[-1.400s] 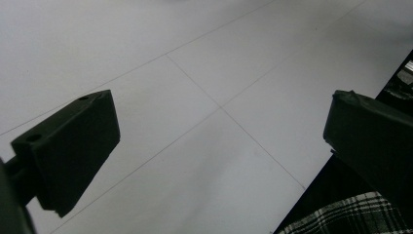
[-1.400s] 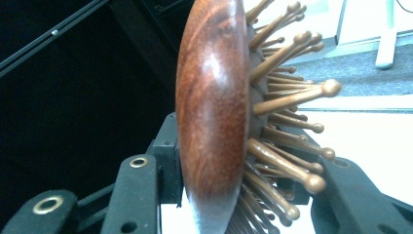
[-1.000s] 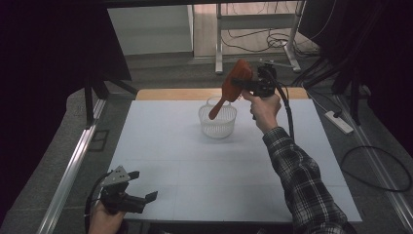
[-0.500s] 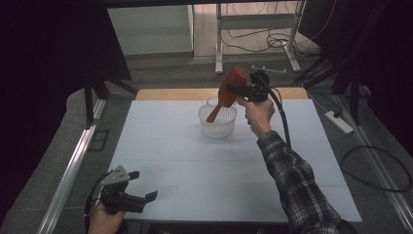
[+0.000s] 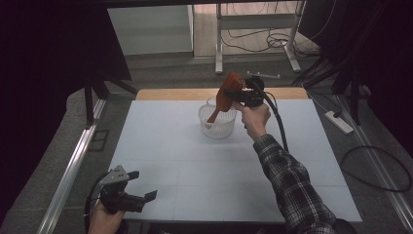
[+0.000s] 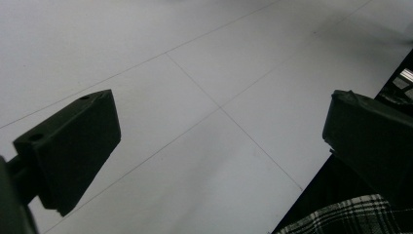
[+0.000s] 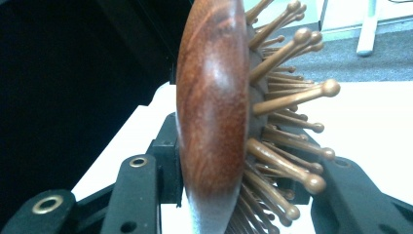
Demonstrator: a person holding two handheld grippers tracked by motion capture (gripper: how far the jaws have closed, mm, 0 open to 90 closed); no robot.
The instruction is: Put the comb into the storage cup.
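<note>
While clamped on the head of a wooden hairbrush (image 5: 225,96), right gripper (image 5: 242,93) held above a white basket (image 5: 217,123) near the far edge of the white table (image 5: 204,170), brush handle angled down into the basket. Left gripper (image 5: 146,197) at the near left corner, jaws apart, gripping nothing.

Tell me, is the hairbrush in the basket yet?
Not quite. Done: the right gripper is shut on the wooden hairbrush, lifted off the table. In hand: the brush hangs tilted above the white basket, its handle pointing down into it. Left: probably lowering it in and letting go. The left gripper waits open at the table's near corner.
</note>
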